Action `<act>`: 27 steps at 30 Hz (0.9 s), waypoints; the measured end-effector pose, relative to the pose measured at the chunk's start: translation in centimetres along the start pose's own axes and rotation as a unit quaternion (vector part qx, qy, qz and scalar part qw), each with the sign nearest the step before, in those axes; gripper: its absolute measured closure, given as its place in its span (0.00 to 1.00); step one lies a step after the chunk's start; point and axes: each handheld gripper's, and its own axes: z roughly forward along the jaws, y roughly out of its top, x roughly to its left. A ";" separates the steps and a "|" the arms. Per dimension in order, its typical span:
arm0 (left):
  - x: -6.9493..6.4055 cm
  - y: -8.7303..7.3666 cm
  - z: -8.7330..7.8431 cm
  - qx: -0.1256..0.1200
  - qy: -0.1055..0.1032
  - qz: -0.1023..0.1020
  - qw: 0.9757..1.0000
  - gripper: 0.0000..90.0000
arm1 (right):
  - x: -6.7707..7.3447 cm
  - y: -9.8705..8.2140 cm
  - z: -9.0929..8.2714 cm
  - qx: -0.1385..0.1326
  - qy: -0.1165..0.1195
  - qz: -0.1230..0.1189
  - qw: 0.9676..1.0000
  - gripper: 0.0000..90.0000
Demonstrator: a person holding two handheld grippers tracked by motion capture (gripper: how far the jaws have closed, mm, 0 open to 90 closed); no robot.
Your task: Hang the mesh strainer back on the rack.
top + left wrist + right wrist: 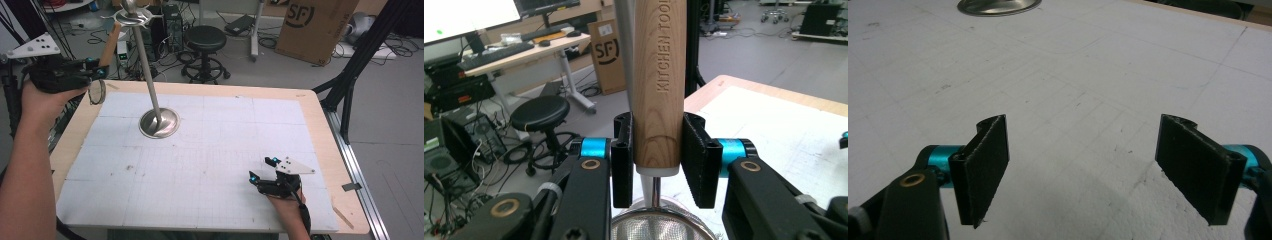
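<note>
The table (330, 150) is a light wooden board covered by a white gridded mat (210, 165). Beyond it lie a grey floor, a black stool (205, 50), a cardboard box (315, 25) and loose cables.

A metal stand (150, 75) rises from a round base (159, 123) on the far left part of the mat; its pole leans slightly and carries a hook ring at the top.

The left forearm enters from the lower left and extends up along the table's left edge. The left gripper (97, 70) is held level above the far left corner, pointing toward the stand. Its jaws are clamped on the wooden handle (659, 85) of a small sieve (97, 91). In the left gripper view the handle stands upright between the pads (696, 160), with the mesh bowl directly below. In the high view the handle slants up toward the hook ring; contact with it cannot be determined.

The right hand rests at the near right of the mat. The right gripper (264, 169) points toward the far left, low over the surface, jaws spread wide with nothing between them.
</note>
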 end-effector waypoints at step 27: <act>0.4 -0.7 3.8 0.033 0.004 -0.032 0.999 0.74 | 0.0 0.0 0.0 0.000 0.000 0.000 1.000 0.23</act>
